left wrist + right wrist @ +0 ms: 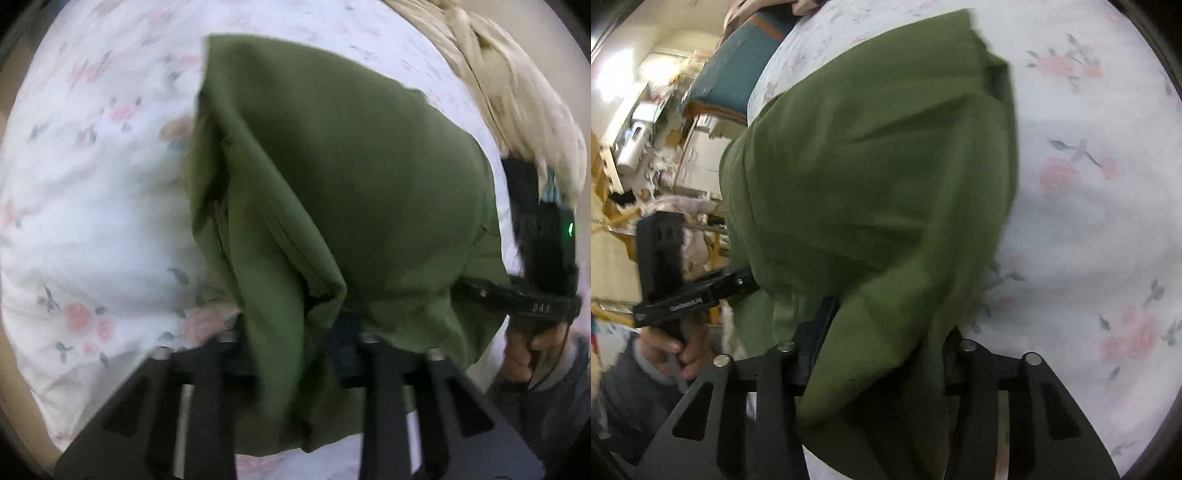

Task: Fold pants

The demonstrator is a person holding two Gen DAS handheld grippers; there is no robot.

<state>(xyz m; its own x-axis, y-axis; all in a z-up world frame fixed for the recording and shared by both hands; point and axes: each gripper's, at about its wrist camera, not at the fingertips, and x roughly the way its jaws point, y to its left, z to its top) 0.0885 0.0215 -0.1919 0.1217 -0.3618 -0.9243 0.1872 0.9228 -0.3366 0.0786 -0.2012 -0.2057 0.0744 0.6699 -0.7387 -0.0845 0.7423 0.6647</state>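
The green pants [332, 177] hang lifted over a white bed sheet with pink flowers [92, 184]. My left gripper [295, 325] is shut on one end of the pants; cloth drapes over its fingers and hides them. My right gripper [882, 339] is shut on the other end of the pants [871, 177], its fingers also buried in cloth. Each gripper shows in the other's view: the right one [517, 299] at the right edge, the left one [701, 291] at the left edge, both gripping the cloth's edge. The far part of the pants rests on the sheet [1089, 221].
A beige quilt [509, 85] lies bunched at the bed's far right. A teal pillow or cushion [738, 62] sits at the bed's edge. Beyond it are cluttered shelves and boxes [665, 147]. A hand [679, 343] holds the left gripper's handle.
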